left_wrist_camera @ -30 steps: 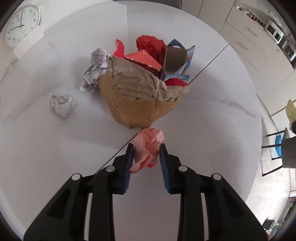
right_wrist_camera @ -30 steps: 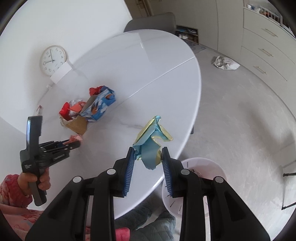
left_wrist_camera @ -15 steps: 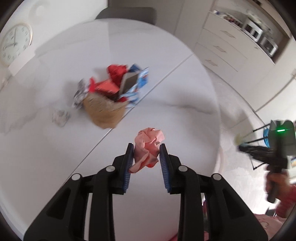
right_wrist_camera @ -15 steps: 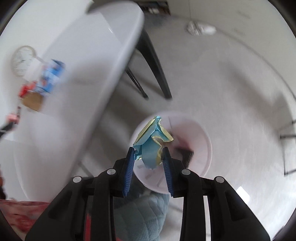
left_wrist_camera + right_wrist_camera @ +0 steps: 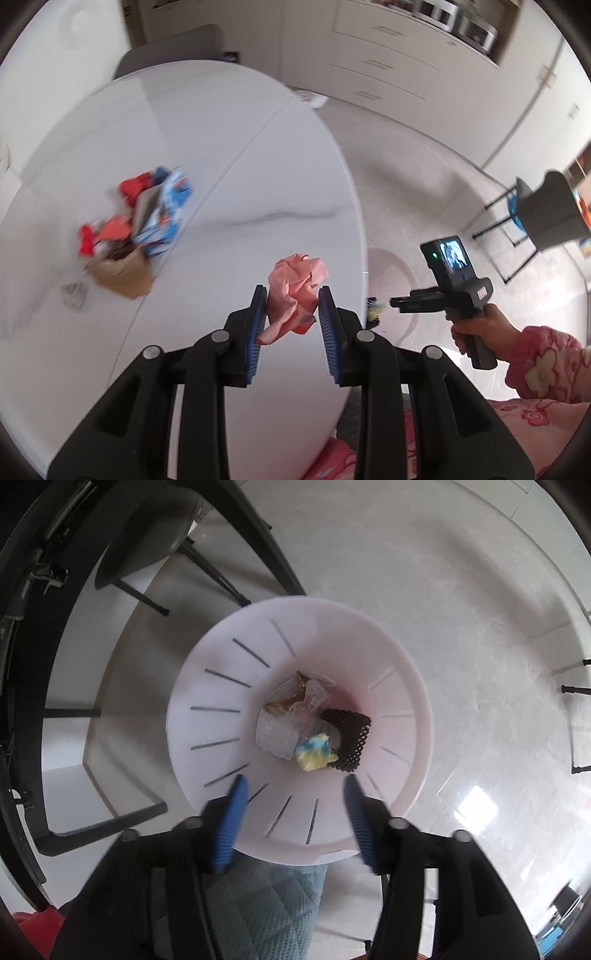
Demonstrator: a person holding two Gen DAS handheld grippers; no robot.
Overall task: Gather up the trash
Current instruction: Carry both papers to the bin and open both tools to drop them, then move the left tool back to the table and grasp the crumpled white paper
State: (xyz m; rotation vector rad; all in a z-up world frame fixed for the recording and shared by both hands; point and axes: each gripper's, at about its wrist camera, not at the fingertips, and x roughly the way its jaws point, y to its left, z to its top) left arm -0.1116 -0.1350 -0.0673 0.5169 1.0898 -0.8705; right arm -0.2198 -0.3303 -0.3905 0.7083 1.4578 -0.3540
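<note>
Now one pink paper wad (image 5: 295, 291) sits clamped in the left gripper (image 5: 291, 314), right gripper (image 5: 295, 805) fingers just spread empty over one bin (image 5: 207, 686).

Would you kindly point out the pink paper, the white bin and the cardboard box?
pink paper (image 5: 297, 284), left wrist view, crumpled middle.
white bin (image 5: 221, 686), right wrist view, inner wall.
cardboard box (image 5: 123, 277), left wrist view, brown side.
</note>
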